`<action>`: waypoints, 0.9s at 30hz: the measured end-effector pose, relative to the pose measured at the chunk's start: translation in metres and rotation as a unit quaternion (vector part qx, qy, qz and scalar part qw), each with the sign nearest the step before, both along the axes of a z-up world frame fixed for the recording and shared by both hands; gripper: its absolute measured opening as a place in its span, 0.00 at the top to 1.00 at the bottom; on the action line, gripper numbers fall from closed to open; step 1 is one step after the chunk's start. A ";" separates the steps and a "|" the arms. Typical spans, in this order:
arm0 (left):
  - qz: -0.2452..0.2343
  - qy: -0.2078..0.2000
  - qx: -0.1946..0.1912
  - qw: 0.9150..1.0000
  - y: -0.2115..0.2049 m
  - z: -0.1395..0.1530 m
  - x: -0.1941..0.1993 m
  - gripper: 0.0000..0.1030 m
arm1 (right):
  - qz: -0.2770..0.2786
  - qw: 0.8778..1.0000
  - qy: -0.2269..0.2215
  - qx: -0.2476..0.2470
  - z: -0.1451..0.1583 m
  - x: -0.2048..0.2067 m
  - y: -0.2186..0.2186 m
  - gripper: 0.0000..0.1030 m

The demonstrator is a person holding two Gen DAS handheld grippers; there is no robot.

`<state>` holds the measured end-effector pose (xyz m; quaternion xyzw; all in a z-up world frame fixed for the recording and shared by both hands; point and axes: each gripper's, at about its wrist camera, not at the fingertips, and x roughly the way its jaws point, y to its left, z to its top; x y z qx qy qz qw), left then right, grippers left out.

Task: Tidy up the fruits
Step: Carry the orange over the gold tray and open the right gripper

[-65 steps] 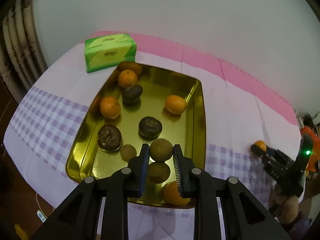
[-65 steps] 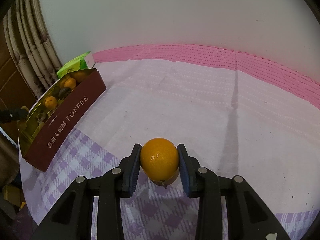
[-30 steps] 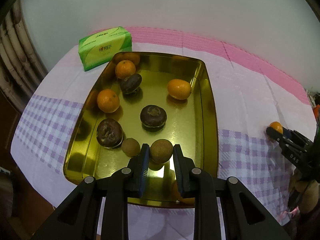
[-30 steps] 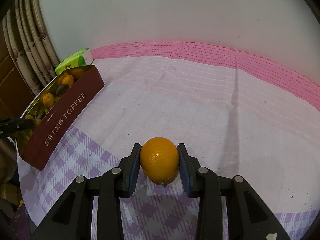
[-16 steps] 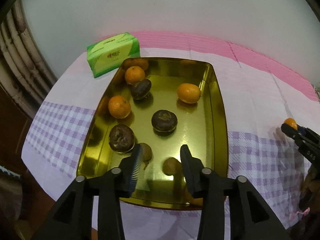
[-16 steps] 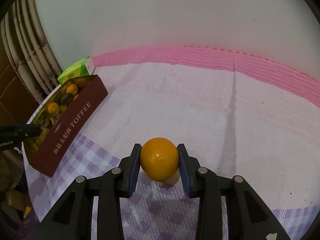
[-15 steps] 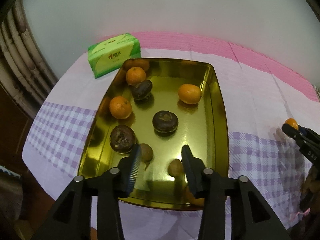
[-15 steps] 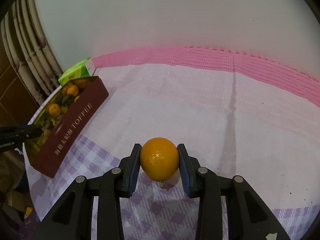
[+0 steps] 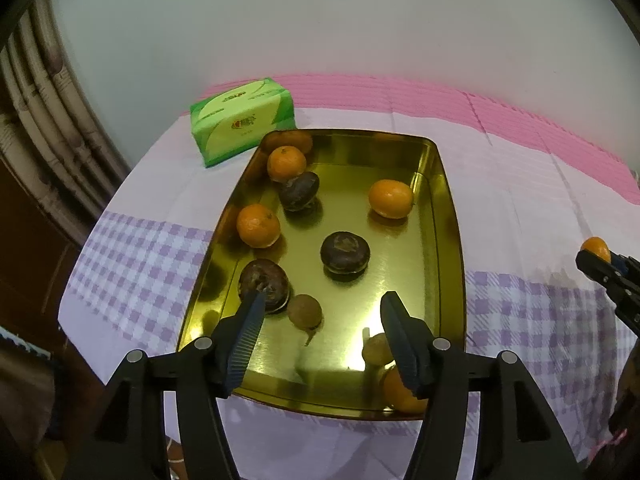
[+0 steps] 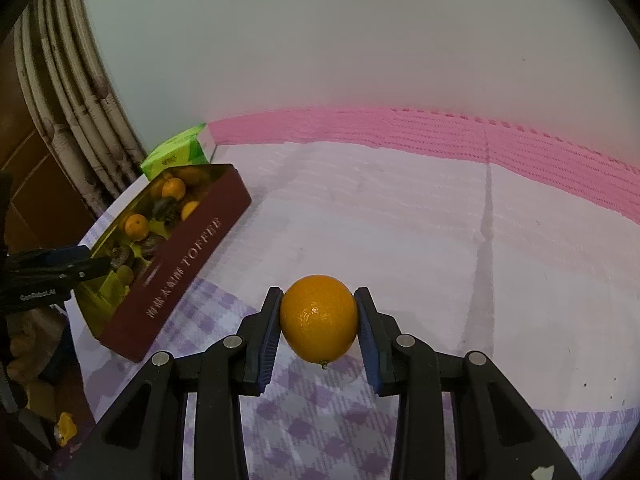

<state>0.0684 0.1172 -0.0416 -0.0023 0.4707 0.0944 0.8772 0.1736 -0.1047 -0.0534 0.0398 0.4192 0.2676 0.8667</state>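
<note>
Fruit lies scattered in the shiny gold rectangular tin tray (image 9: 444, 240). The left claw (image 9: 322, 334) has just been opening, and its jaws stand apart and empty above the tray's near end. The right claw (image 10: 319, 330) grips a round orange citrus fruit (image 10: 319, 324) over the checked counter (image 10: 420, 240), well apart from the tray.

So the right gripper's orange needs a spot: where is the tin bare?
The tin is bare along its far end and down the right side, past the lone orange. The left side and the near right corner are crowded with fruit.
</note>
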 end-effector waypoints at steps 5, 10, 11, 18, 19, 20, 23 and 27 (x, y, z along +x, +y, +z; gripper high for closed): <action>0.011 0.000 -0.008 1.000 0.008 0.002 0.000 0.36 | 0.012 1.000 -0.011 0.007 0.014 -0.003 0.010 0.68; 0.018 0.001 -0.007 1.000 0.012 0.003 0.000 0.35 | 0.027 0.999 -0.020 0.019 0.028 -0.005 0.023 0.68; 0.021 0.001 -0.007 1.000 0.013 0.003 0.000 0.34 | 0.030 0.999 -0.020 0.022 0.030 -0.005 0.025 0.68; 0.053 -0.002 -0.012 0.999 0.028 0.007 -0.001 0.25 | 0.063 0.997 -0.031 0.037 0.049 -0.004 0.055 0.68; 0.057 -0.003 -0.015 0.998 0.031 0.008 -0.001 0.24 | 0.069 0.996 -0.032 0.039 0.051 -0.003 0.060 0.68; 0.062 -0.004 -0.015 0.998 0.033 0.009 -0.002 0.23 | 0.072 0.996 -0.032 0.041 0.052 -0.003 0.065 0.68; 0.072 0.001 -0.015 0.997 0.037 0.011 -0.002 0.16 | 0.087 0.995 -0.027 0.050 0.055 0.001 0.083 0.68; 0.071 0.000 -0.021 0.997 0.038 0.017 -0.004 0.13 | 0.113 0.992 -0.027 0.052 0.056 0.006 0.115 0.68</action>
